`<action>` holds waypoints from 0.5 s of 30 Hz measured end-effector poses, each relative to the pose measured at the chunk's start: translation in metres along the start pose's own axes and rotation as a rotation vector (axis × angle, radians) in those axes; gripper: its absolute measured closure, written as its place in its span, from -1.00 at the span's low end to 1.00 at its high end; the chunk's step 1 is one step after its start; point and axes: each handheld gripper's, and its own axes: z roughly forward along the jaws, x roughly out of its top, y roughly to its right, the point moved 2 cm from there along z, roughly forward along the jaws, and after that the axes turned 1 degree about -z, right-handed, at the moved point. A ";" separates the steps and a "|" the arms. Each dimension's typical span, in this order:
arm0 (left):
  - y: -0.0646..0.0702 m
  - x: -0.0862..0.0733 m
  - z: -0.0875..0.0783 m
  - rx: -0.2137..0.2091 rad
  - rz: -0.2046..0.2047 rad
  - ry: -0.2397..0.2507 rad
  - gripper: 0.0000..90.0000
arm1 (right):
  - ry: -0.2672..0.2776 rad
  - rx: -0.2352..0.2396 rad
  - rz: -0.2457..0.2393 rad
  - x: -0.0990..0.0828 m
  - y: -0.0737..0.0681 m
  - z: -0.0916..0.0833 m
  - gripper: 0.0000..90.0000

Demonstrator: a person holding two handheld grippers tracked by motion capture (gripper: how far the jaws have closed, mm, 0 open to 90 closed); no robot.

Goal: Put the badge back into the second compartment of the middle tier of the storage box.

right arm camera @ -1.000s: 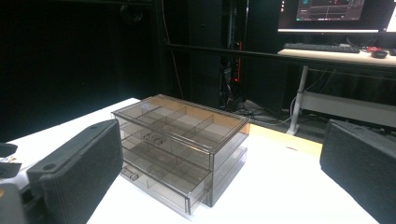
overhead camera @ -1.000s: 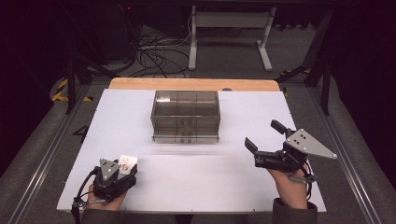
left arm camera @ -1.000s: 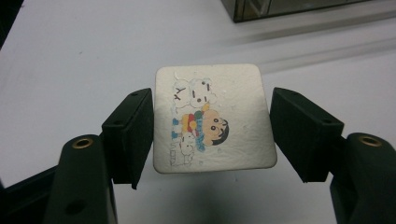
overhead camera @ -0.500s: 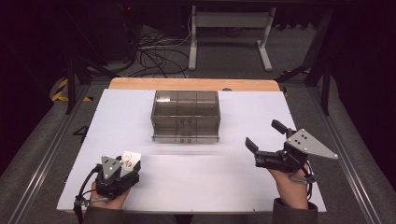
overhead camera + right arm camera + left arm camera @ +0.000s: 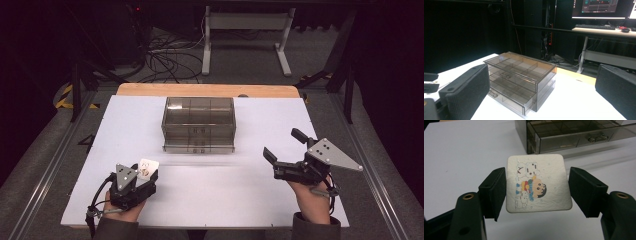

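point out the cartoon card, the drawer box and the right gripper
cartoon card (image 5: 537,183), left gripper view, on the printed figure at its middle
drawer box (image 5: 199,125), high view, on its front wall
right gripper (image 5: 283,145), high view, midway between its open jaws

Overhead light falls on my white table top; the room beyond it is dark. The high view is soft and slightly grainy. A pale sheen washes the card in my left gripper view, its drawing still sharp. My right gripper view blurs its near jaws; a distant monitor glows.
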 end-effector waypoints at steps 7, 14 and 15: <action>0.008 0.006 0.003 -0.018 0.008 0.011 -0.26 | -0.003 0.002 0.000 0.000 0.000 0.000 -0.99; 0.013 0.007 0.006 -0.030 0.008 0.011 -0.26 | 0.000 -0.002 -0.003 0.000 0.000 0.000 -0.99; 0.014 0.007 0.007 -0.031 0.011 0.011 -0.26 | 0.000 -0.002 -0.003 0.000 0.001 0.000 -0.99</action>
